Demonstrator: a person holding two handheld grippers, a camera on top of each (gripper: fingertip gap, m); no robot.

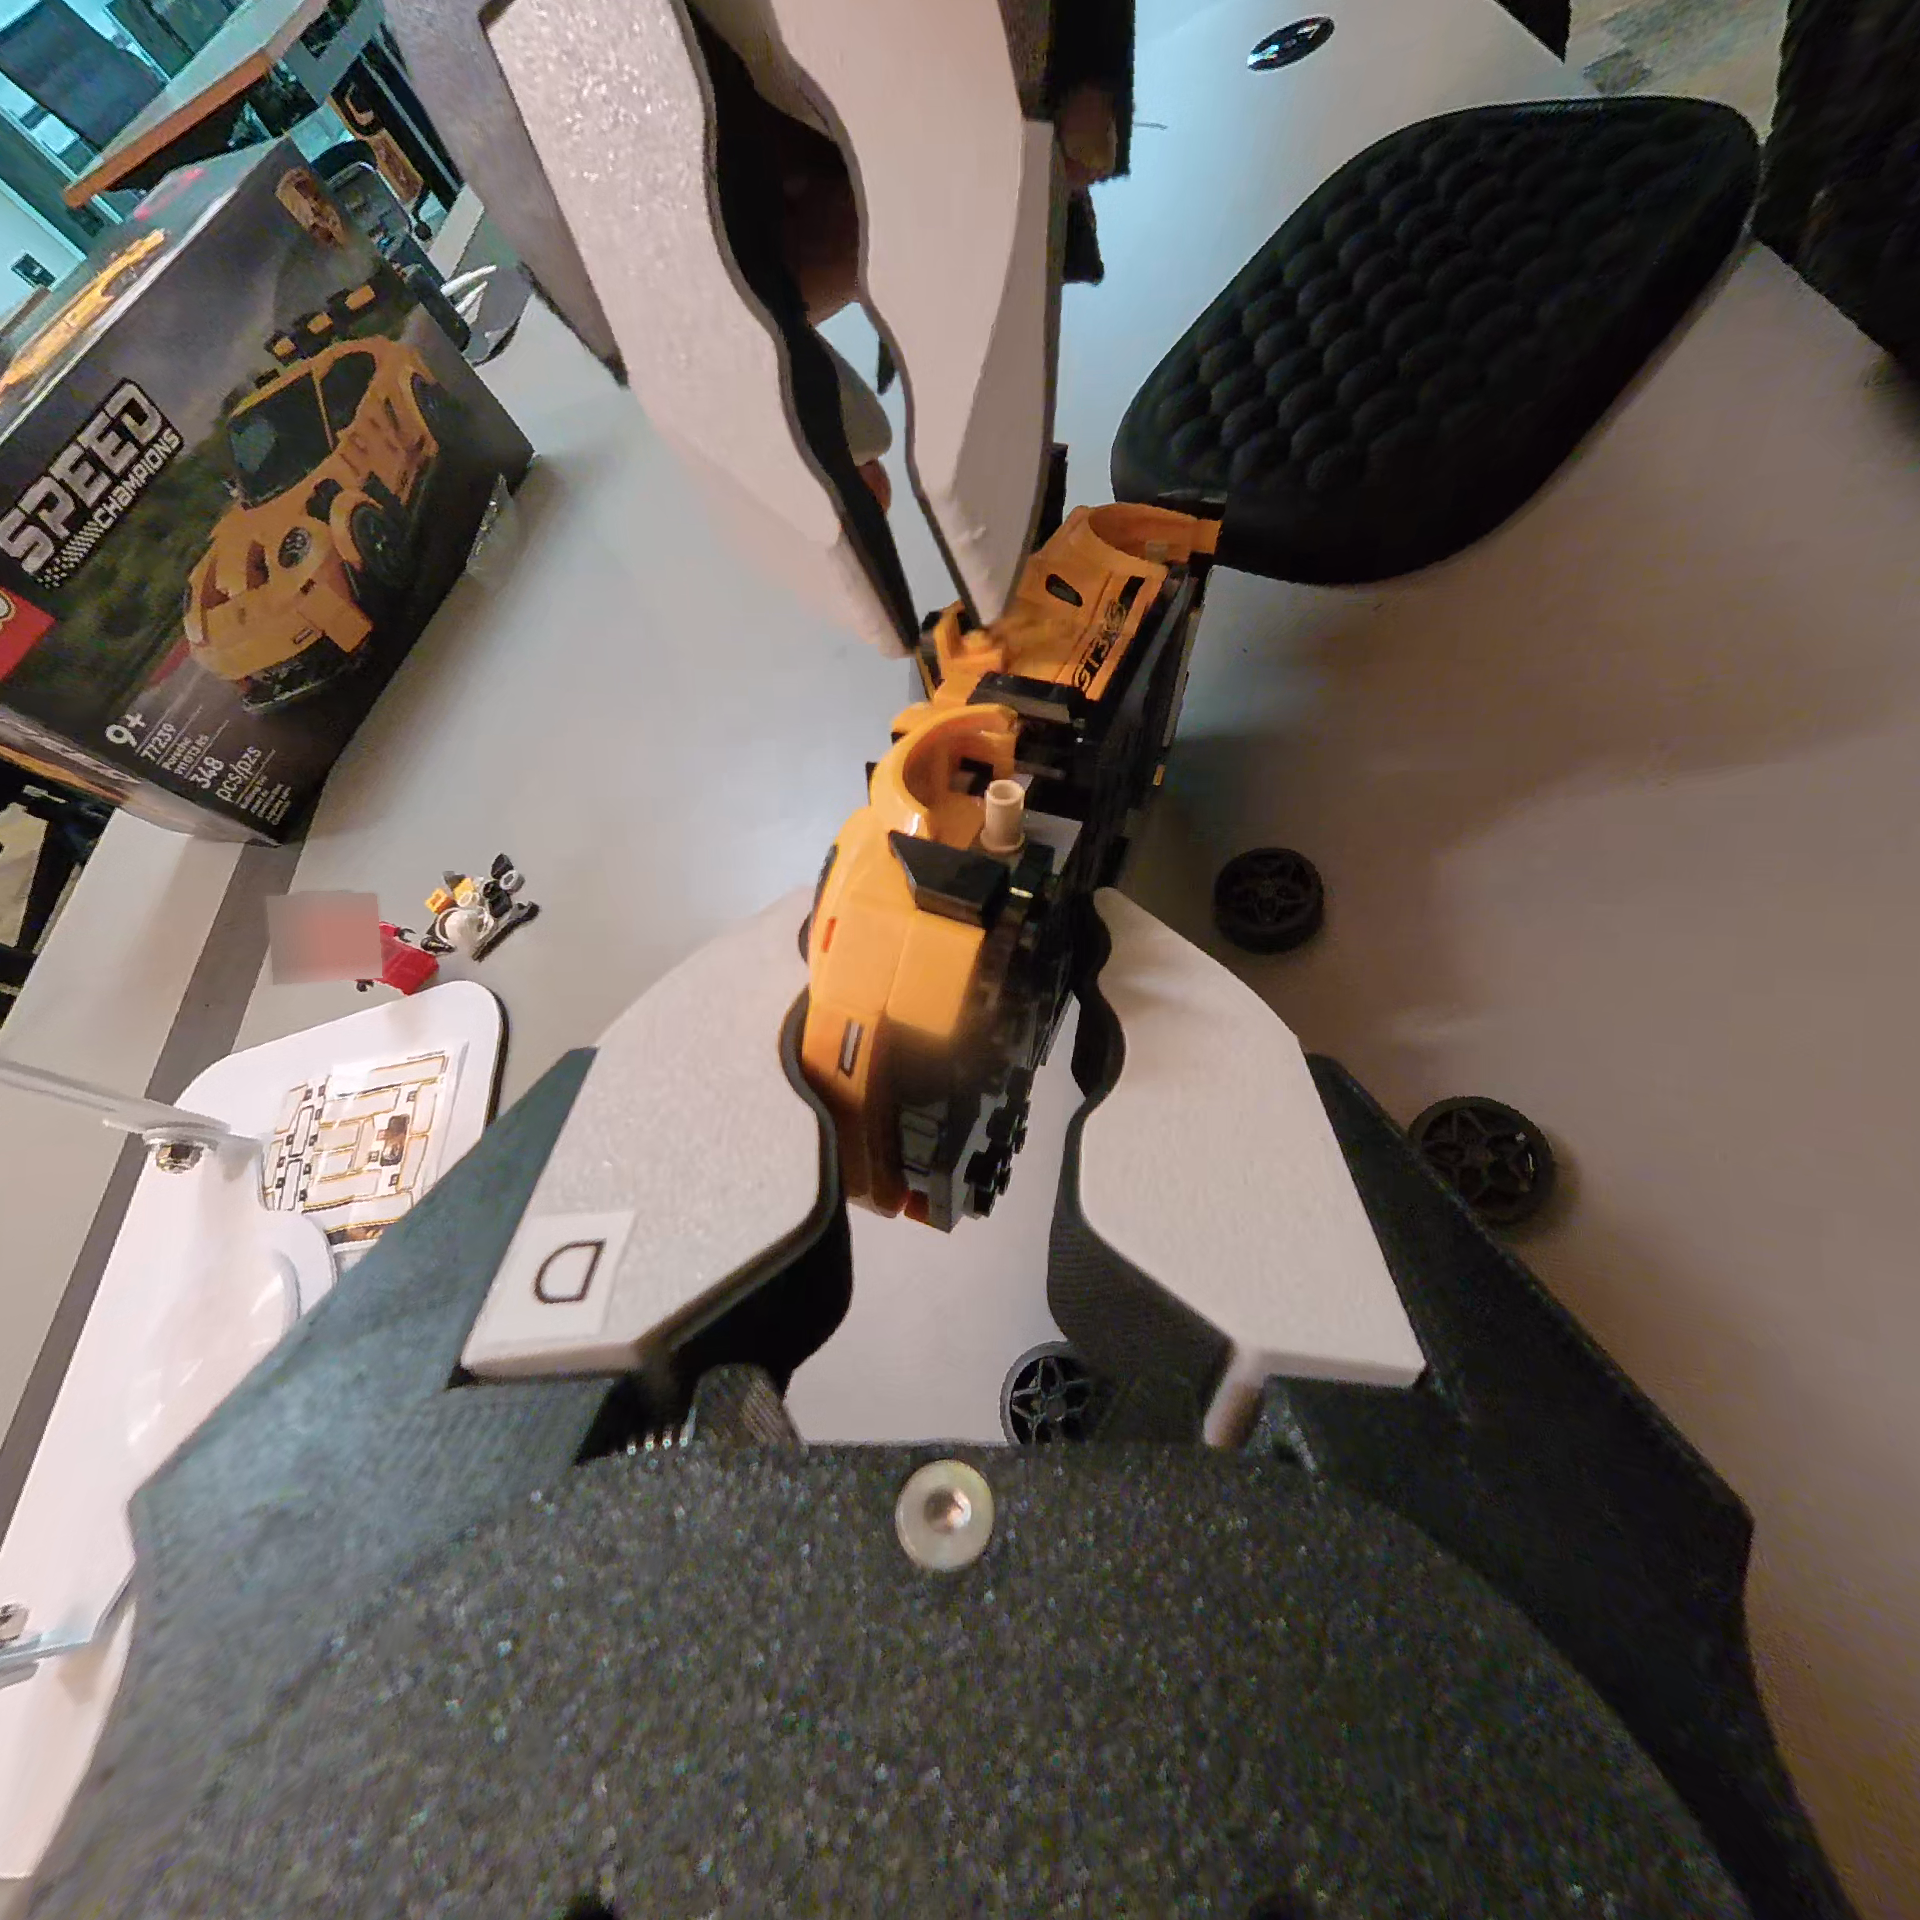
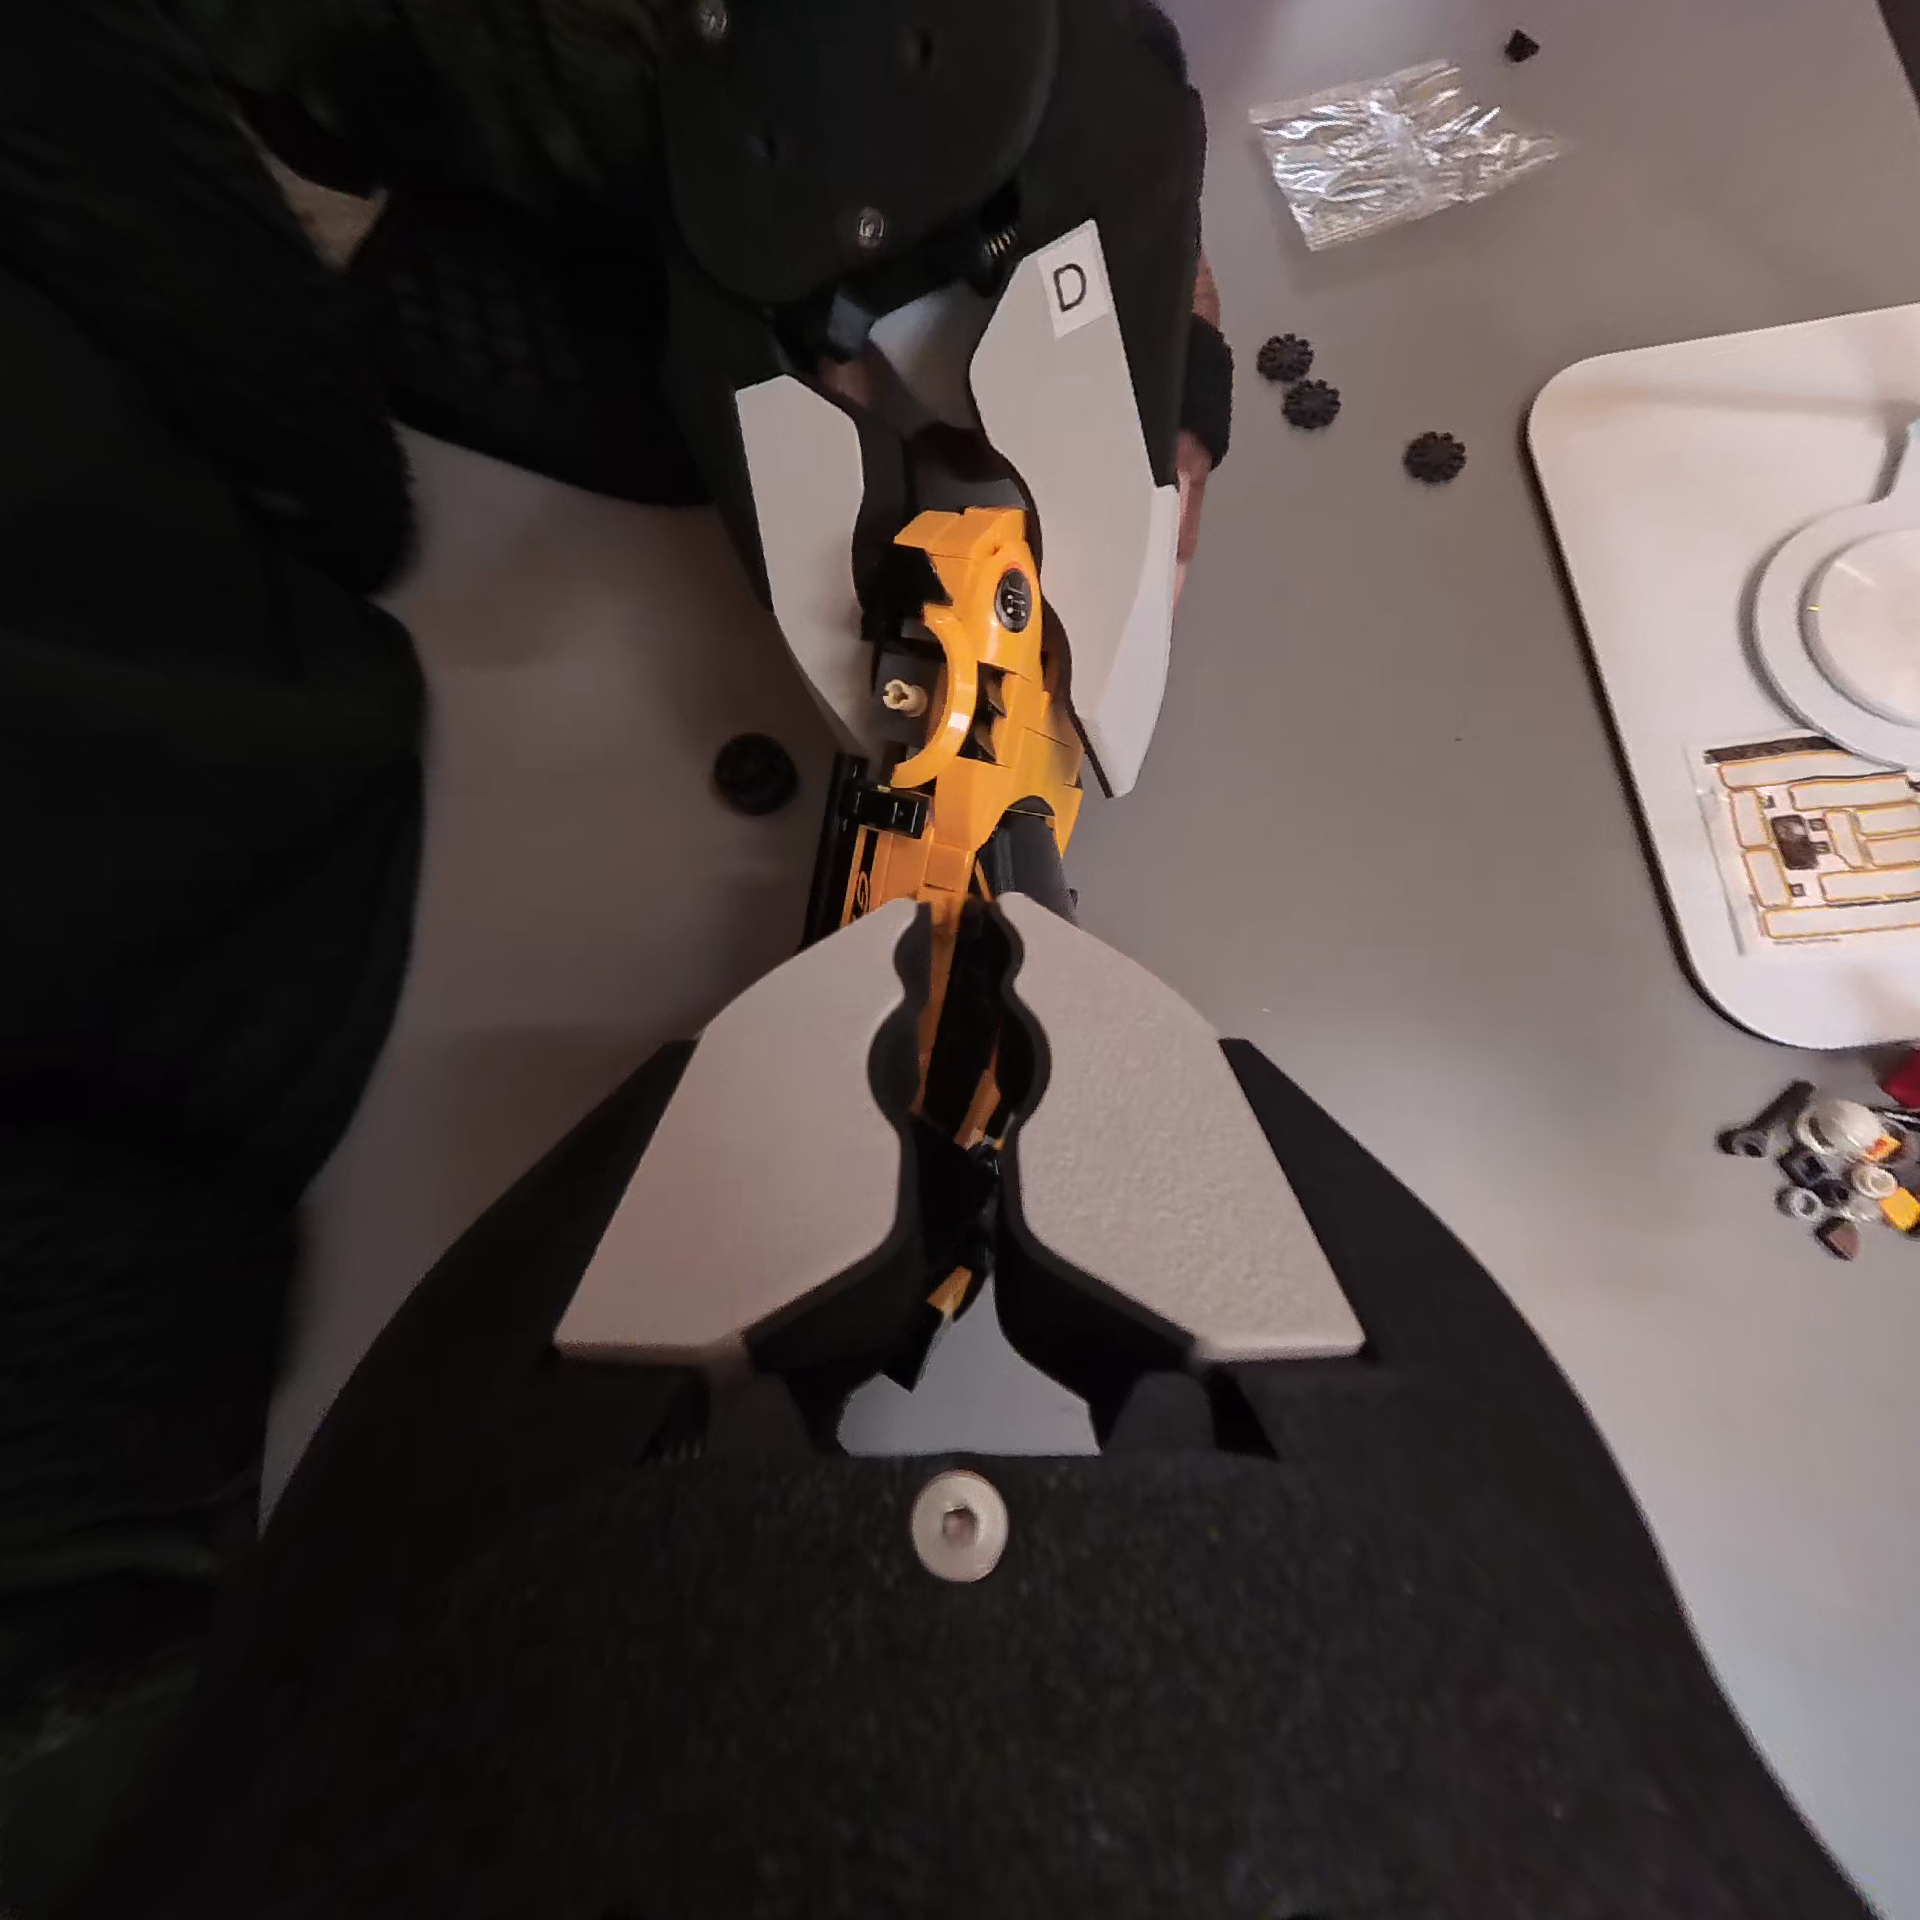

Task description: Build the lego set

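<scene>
The yellow and black Lego car [image 1: 914,997] is held on its side above the grey table, between both grippers. My left gripper [image 1: 956,914] is shut on one end of the car, its white pads on either side of the body. My right gripper [image 1: 940,623] comes in from the far side and is shut on the other end. A beige axle pin [image 1: 1003,816] sticks out of a wheel arch. In the right wrist view my right gripper [image 2: 958,914] pinches the car [image 2: 966,665], and the left gripper [image 2: 977,748] holds the far end.
Three loose black wheels [image 1: 1268,899] [image 1: 1486,1158] [image 1: 1049,1392] lie on the table. The set's box [image 1: 239,540] stands at left. A white tray [image 2: 1621,644] holds a sticker sheet [image 2: 1818,842]. There is also a small parts pile [image 2: 1839,1164], black gear-like pieces [image 2: 1311,402], a plastic bag [image 2: 1392,145] and a black chair seat [image 1: 1434,332]. Spacing between my two grippers at the tips: around 5 cm.
</scene>
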